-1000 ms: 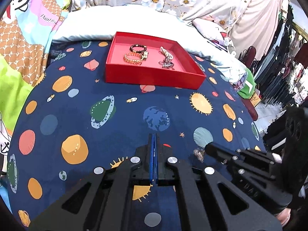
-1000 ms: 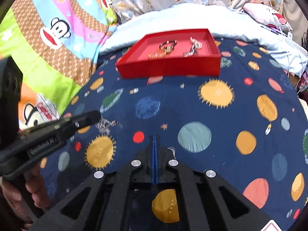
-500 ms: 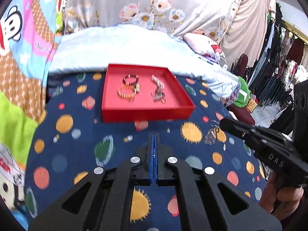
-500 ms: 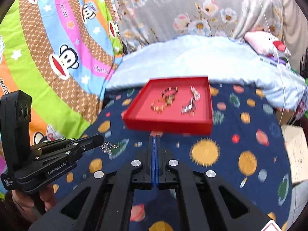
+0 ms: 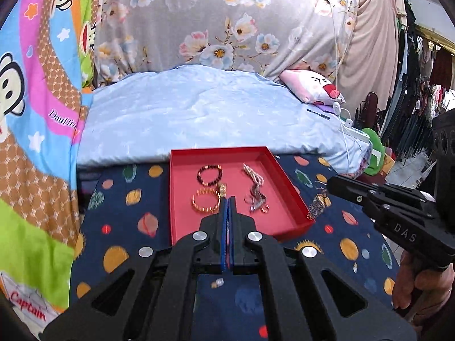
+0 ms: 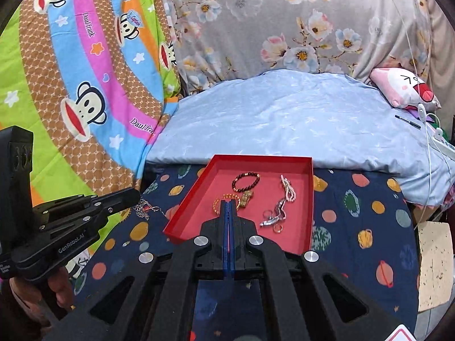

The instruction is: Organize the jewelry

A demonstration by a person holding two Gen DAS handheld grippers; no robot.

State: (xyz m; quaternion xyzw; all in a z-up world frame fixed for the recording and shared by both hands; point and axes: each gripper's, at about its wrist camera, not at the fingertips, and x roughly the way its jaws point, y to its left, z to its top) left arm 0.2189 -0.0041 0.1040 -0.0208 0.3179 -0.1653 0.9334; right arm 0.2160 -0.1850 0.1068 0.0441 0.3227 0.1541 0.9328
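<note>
both your grippers, left (image 5: pixel 227 200) and right (image 6: pixel 228 203), are clamped on dangling jewelry: silver chain (image 6: pixel 145 209), gold earring (image 5: pixel 318 203). since earlier, you've raised them toward the red tray (image 5: pixel 287 182).

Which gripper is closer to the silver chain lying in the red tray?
Right. The right gripper hangs just outside the red tray's right wall, on the silver chain's side; the left gripper is beyond the opposite wall.

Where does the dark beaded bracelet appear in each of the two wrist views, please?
Left wrist view: the dark beaded bracelet lies just left of centre, in the far part of the red tray, beyond the gold bracelet.
Right wrist view: the same bracelet lies just right of centre, again in the tray's far part.
Shared landmark: the red tray.
</note>
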